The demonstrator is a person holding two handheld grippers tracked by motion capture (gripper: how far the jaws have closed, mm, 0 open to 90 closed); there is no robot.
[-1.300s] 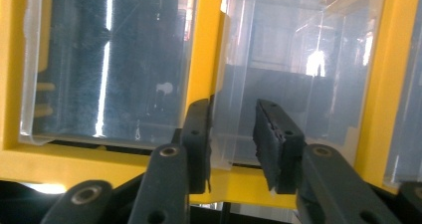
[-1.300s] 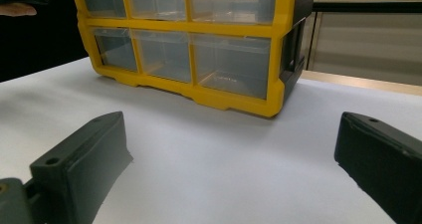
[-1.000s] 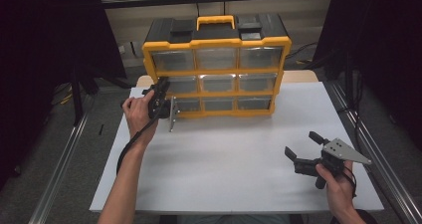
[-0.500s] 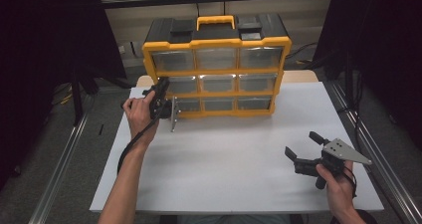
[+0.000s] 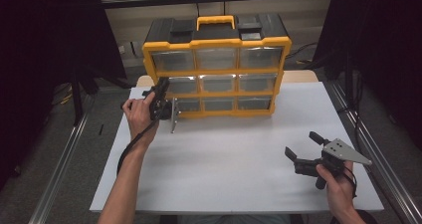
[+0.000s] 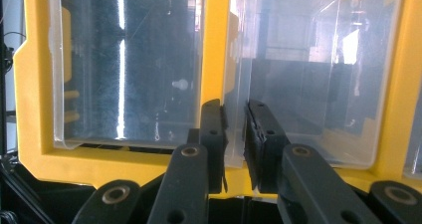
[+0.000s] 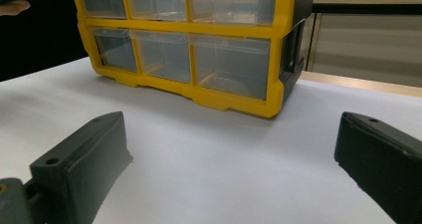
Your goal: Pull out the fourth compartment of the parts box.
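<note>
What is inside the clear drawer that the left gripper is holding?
The left gripper pinches the clear drawer by its edge. Through its front nothing is seen inside; glare and reflections hide the back and the floor.

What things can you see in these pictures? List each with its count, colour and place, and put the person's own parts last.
drawer cabinet: one, yellow frame with black top and yellow handle, at the far edge of the table.
drawers: nine, clear plastic, three rows of three in the cabinet front.
table: one, white top, in front of the person.
rails: two, grey metal, along the table's left and right sides.
left tongs: one, black, shut on the edge of a clear drawer at the cabinet's lower left.
right tongs: one, black with grey plate, open, above the table's near right.
hands: two, one on each tongs.
</note>
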